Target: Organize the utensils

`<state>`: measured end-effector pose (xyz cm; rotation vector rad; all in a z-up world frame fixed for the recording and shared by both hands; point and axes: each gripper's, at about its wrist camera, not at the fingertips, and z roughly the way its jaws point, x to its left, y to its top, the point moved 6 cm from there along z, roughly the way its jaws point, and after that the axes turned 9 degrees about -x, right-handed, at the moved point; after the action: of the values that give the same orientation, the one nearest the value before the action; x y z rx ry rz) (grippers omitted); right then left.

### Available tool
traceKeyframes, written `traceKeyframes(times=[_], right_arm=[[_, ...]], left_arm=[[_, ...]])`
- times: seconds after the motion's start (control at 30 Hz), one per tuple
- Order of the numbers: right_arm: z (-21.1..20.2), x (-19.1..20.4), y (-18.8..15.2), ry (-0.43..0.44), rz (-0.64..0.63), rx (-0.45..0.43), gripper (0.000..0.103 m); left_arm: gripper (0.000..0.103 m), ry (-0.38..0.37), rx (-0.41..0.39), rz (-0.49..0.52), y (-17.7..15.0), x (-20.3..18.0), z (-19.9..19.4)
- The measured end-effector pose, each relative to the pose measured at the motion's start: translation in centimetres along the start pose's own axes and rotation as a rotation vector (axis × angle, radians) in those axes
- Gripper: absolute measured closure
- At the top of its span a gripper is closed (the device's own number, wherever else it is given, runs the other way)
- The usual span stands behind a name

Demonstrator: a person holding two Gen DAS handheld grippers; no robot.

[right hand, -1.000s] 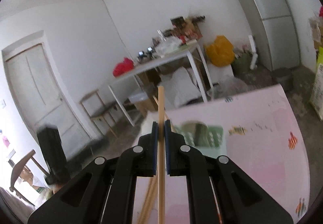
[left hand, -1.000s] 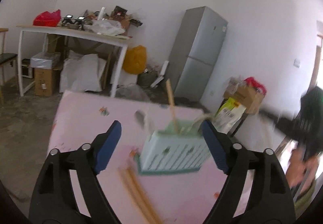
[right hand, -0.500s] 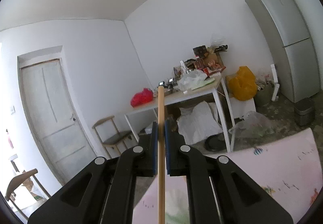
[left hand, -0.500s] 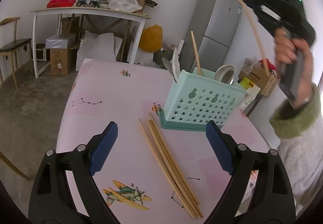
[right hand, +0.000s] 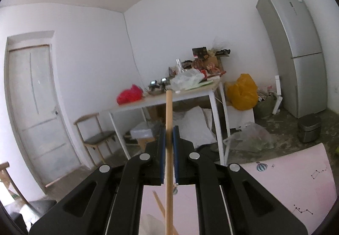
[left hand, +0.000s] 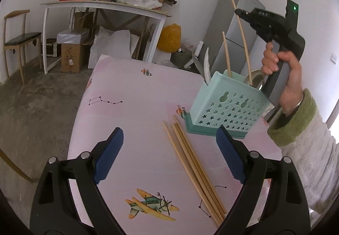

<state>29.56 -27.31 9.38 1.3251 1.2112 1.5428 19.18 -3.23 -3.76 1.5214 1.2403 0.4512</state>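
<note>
chopstick: pale wood, upright, right gripper jaws clamped on it | left gripper jaws apart

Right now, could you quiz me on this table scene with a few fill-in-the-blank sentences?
1. The right gripper is shut on a single wooden ____.
2. The utensil basket on the pink table is pale ____ in colour.
3. The left gripper is wide open and holds ____.
4. The loose chopsticks lie on the table ____ the basket, not in it.

Missing words: chopstick; green; nothing; beside
</note>
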Motion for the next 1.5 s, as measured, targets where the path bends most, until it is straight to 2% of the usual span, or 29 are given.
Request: traceKeyframes(times=[0.23, 0.63, 0.9, 1.1, 1.2, 1.27, 1.4, 1.5], right_arm=[[-1.1, -0.5, -0.7, -0.006, -0.037, 0.025, 0.096], [-1.1, 0.0, 1.3, 0.006, -0.051, -0.055, 0.096], [-1.9, 0.1, -0.5, -0.014, -0.115, -0.016, 0.096], [-6.0, -0.2, -2.4, -0.048, -0.161, 0.031, 0.096], [-9.1, -0.7, -3.0, -0.089, -0.16, 0.061, 0.091], [-11.4, -1.4, -3.1, -0.118, -0.129, 0.07, 0.065], [-16.9, -2.4, -3.2, -0.159, -0.042, 0.05, 0.058], [-19.4, -3.1, -4.5, -0.175, 0.03, 0.073, 0.057]], left_arm=[[0.018, -0.016, 0.002, -0.026, -0.3, 0.2, 0.3], [0.018, 0.0, 0.0, -0.035, -0.3, 0.3, 0.3], [0.018, 0.005, 0.002, -0.037, -0.3, 0.4, 0.5], [0.018, 0.007, -0.001, -0.031, -0.3, 0.6, 0.3], [0.018, 0.01, 0.002, -0.031, -0.4, 0.7, 0.2], [0.018, 0.012, 0.004, -0.027, -0.5, 0.6, 0.1], [0.018, 0.025, 0.017, -0.018, -0.9, 0.4, 0.1], [0.018, 0.047, 0.036, -0.011, -1.4, 0.5, 0.2]])
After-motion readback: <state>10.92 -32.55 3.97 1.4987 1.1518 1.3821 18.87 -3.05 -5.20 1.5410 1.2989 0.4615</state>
